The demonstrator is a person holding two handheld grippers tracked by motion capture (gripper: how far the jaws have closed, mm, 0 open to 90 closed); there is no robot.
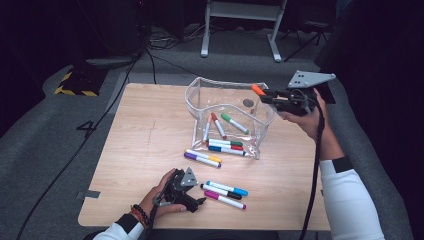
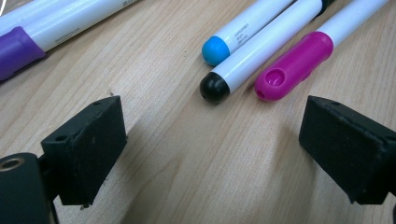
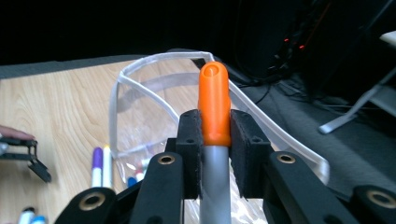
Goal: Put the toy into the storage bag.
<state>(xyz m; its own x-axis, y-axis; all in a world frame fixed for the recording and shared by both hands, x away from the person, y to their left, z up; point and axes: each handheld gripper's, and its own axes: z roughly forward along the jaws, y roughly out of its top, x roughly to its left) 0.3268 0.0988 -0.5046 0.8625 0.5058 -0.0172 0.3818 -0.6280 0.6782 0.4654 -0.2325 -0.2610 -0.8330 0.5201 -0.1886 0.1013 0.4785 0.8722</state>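
Observation:
A clear plastic pouch [image 1: 200, 95] stands open at the table's middle with several markers inside. My right gripper [image 1: 266, 96] is shut on an orange-capped marker [image 1: 258, 90] at the pouch's right rim. In the right gripper view the orange marker [image 3: 214, 102] sticks up between the pads, with the pouch rim [image 3: 140, 70] beyond. My left gripper [image 1: 197, 204] rests open near the front edge. Its pads [image 2: 88, 149] stand wide apart just short of the blue [image 2: 215, 49], black [image 2: 215, 87] and magenta [image 2: 294, 65] markers.
A purple marker [image 1: 192, 157] and a yellow one [image 1: 212, 158] lie side by side in front of the pouch. The wooden table [image 1: 145, 130] sits on grey carpet with cables [image 1: 100, 125] at the left. White stand legs [image 1: 240, 30] are behind.

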